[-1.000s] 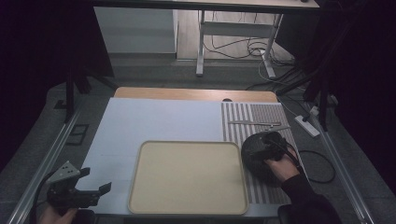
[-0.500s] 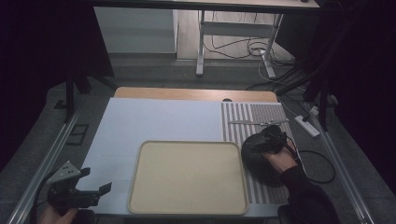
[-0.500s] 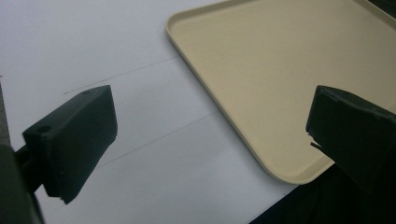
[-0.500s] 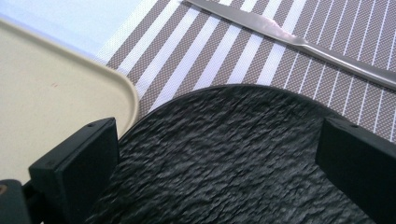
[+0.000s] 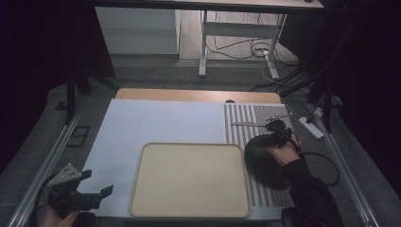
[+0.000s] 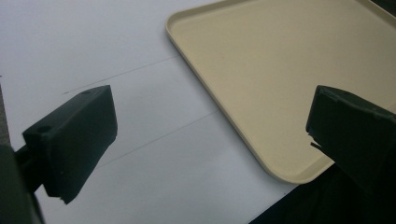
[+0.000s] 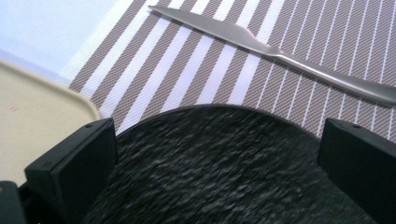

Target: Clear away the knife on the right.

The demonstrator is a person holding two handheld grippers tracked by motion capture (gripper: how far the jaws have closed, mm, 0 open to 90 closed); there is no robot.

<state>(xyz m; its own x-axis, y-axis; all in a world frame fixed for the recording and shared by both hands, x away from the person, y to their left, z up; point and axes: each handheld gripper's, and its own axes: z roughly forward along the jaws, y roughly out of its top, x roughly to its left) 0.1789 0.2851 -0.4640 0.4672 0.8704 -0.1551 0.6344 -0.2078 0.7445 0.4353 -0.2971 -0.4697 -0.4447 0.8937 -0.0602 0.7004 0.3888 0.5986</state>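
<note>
On the right side of the desk (image 5: pixel 156 124), your right gripper (image 7: pixel 215 154) sits over the dark plate (image 7: pixel 219 163), fingers (image 7: pixel 70 163) wide apart with nothing clamped. The plate lies flat on the striped mat (image 7: pixel 196 70), just beside the right edge of the tray (image 5: pixel 189 179); whether it touches the rim, I can't tell. From the right gripper view the plate fills the gap between the fingers and runs under them, its far rim curving just ahead.

Knife (image 7: pixel 280 56) lies beyond that rim, long axis across your line of approach, blade toward the tray side. It's near the plate but apart. A fork (image 5: pixel 278 116) sits farther back on the mat.

Your left gripper (image 5: pixel 78 196) hovers off the near left corner of the desk, fingers (image 6: pixel 70 140) spread, empty, pointing at the tray's near left corner (image 6: pixel 280 172). It's well apart from the plate, so the right hand is the one to use.

My read: the move turns on getting one finger under the plate's rim. Tray is empty, path to it is short and open. Watch the knife if you push forward.
</note>
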